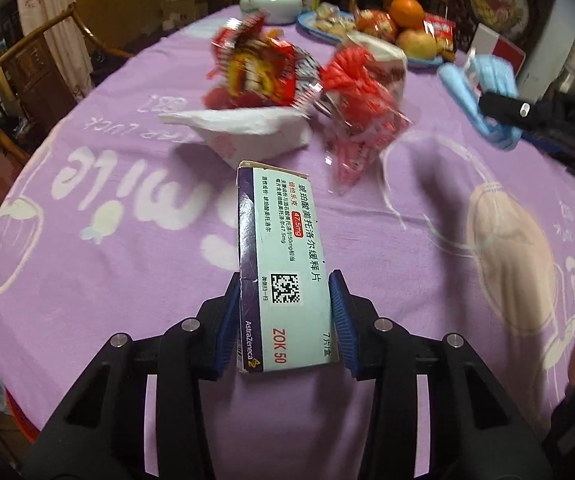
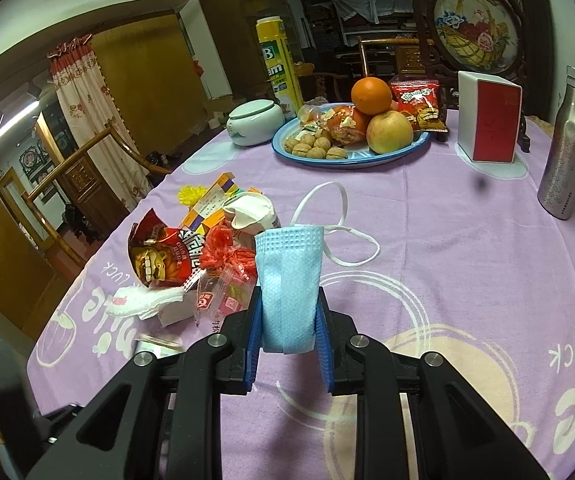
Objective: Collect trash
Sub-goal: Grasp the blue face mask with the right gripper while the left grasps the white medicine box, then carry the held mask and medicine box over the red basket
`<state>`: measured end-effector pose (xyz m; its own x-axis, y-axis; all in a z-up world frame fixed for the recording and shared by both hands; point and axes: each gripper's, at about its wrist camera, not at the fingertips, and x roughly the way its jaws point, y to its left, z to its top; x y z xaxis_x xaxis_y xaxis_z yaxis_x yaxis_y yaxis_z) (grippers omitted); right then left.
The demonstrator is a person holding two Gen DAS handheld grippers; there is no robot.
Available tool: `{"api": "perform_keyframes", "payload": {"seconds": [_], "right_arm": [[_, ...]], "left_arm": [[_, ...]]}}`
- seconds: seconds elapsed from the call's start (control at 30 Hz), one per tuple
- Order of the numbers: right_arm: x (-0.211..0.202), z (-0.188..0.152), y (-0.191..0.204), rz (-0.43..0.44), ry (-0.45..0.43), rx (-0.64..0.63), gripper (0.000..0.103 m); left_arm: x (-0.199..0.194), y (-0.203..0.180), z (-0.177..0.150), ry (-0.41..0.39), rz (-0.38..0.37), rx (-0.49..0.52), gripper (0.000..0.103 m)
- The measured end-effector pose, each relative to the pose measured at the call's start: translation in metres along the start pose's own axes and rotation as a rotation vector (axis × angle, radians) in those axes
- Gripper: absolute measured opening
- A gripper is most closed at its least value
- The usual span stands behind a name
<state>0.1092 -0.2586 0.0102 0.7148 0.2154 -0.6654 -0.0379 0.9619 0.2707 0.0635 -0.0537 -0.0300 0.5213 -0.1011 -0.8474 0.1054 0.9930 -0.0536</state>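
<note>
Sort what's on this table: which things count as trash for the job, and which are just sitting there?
Trash for the job:
- medicine box, in the left tool
- blue face mask, in the right tool
- snack wrapper
- crumpled tissue
- red candy wrappers

Just sitting there:
- fruit plate
- steel bottle
- yellow can
- lidded jar

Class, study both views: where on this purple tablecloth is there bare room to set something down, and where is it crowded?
Bare cloth lies between the face mask, the blue plate and the steel flask, and around the medicine box. It is crowded at the wrapper pile and on the plate.
</note>
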Motion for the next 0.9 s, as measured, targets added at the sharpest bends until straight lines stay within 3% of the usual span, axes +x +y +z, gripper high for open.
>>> {"api": "perform_keyframes", "payload": {"seconds": [0.47, 0.63, 0.9], "right_arm": [[0.020, -0.024, 0.031, -0.011, 0.079, -0.092, 0.024], [-0.006, -0.050, 0.056, 0.067, 0.069, -0.131, 0.024], [-0.033, -0.081, 0.102, 0.190, 0.076, -0.192, 0.024]], "left_arm": [[-0.061, 0.100, -0.039, -0.146, 0.019, -0.137, 0.043], [-0.078, 0.126, -0.048, -0.198, 0.048, -0.154, 0.043], [-0.088, 0.149, -0.061, -0.204, -0.002, -0.186, 0.043]]}}
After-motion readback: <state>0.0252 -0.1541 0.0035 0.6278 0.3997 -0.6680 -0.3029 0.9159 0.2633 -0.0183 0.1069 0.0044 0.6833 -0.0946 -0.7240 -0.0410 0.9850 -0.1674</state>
